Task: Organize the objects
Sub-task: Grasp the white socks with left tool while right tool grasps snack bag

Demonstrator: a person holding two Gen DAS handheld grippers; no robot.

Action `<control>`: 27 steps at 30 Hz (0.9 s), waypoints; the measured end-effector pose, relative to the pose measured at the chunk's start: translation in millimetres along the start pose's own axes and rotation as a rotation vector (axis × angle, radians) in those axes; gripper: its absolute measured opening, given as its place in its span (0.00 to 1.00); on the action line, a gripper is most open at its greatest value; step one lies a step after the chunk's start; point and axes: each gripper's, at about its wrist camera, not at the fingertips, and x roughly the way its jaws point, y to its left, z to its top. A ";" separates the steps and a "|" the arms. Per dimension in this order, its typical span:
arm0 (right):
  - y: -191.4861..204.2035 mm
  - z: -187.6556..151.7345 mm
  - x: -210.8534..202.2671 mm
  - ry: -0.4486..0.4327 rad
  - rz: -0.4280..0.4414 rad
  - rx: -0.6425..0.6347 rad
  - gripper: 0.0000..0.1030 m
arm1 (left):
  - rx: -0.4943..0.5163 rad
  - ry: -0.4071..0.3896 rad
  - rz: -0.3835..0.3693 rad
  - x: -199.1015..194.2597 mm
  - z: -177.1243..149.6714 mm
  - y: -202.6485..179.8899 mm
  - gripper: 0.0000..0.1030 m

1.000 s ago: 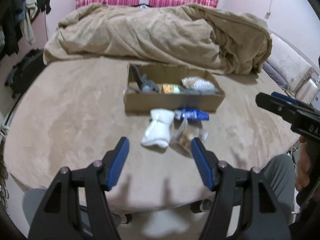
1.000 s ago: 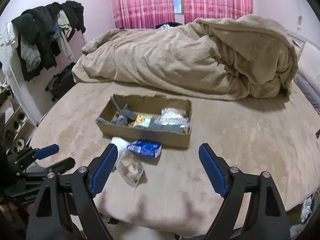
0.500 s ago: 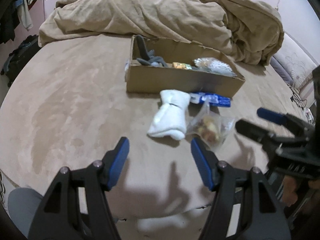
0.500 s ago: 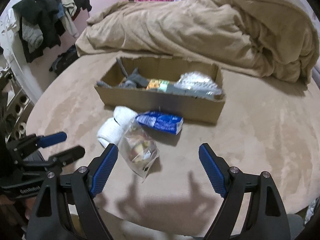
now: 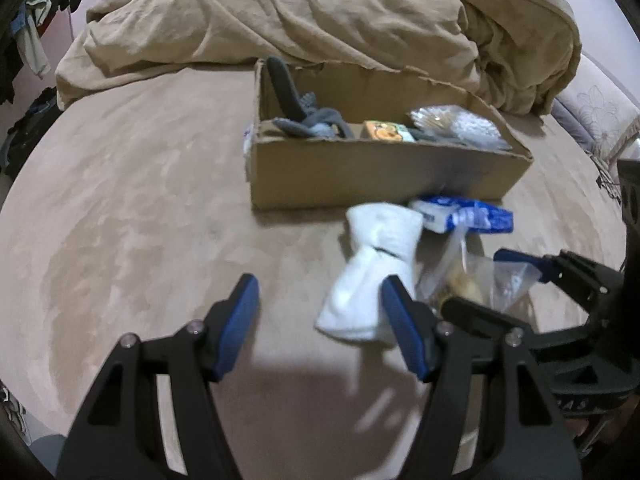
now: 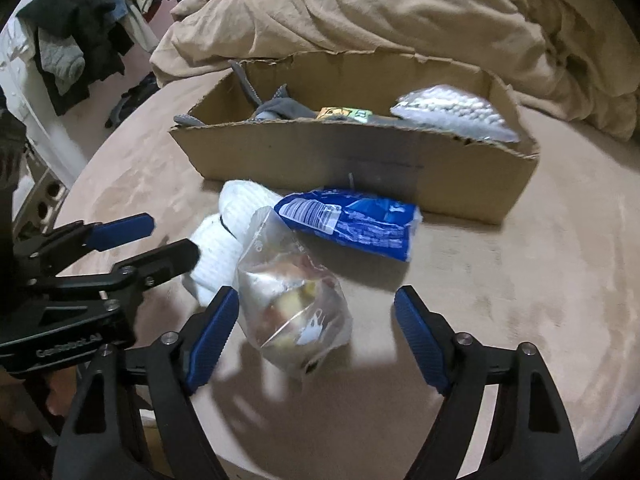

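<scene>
A cardboard box (image 5: 360, 176) (image 6: 360, 160) lies on the tan bed and holds grey socks (image 5: 312, 124), an orange packet (image 5: 384, 130) and a clear beaded bag (image 6: 452, 114). In front of it lie a white rolled sock (image 5: 372, 276) (image 6: 224, 236), a blue packet (image 5: 464, 218) (image 6: 352, 224) and a clear bag of snacks (image 6: 292, 304) (image 5: 472, 280). My left gripper (image 5: 320, 320) is open, its right finger at the white sock. My right gripper (image 6: 316, 324) is open, with the clear bag between its fingers.
A rumpled tan duvet (image 5: 320, 20) is piled behind the box. Dark clothes (image 6: 80, 36) hang at the left wall. A pillow (image 5: 596, 108) lies at the right. The bed's near edge runs just under both grippers.
Both grippers have moved forward and down toward the loose items. The right one now straddles the clear bag, and the left one has reached the white sock. Both stayed open.
</scene>
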 end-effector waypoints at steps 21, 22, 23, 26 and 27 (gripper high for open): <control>-15.1 -19.5 -28.1 0.008 0.047 -0.012 0.41 | 0.076 0.070 -0.089 29.7 5.3 -32.2 0.47; -17.4 -18.9 -29.3 0.006 0.042 -0.009 0.41 | 0.068 0.065 -0.094 29.9 4.8 -31.9 0.43; -19.0 -18.3 -30.3 0.003 0.036 -0.004 0.41 | 0.056 0.062 -0.107 28.4 4.6 -29.9 0.40; -24.1 -17.8 -37.4 -0.011 0.021 0.004 0.41 | 0.047 0.041 -0.111 18.5 3.8 -30.3 0.37; -25.4 -17.6 -41.1 -0.018 0.018 0.005 0.41 | 0.044 0.034 -0.113 13.8 3.0 -30.8 0.37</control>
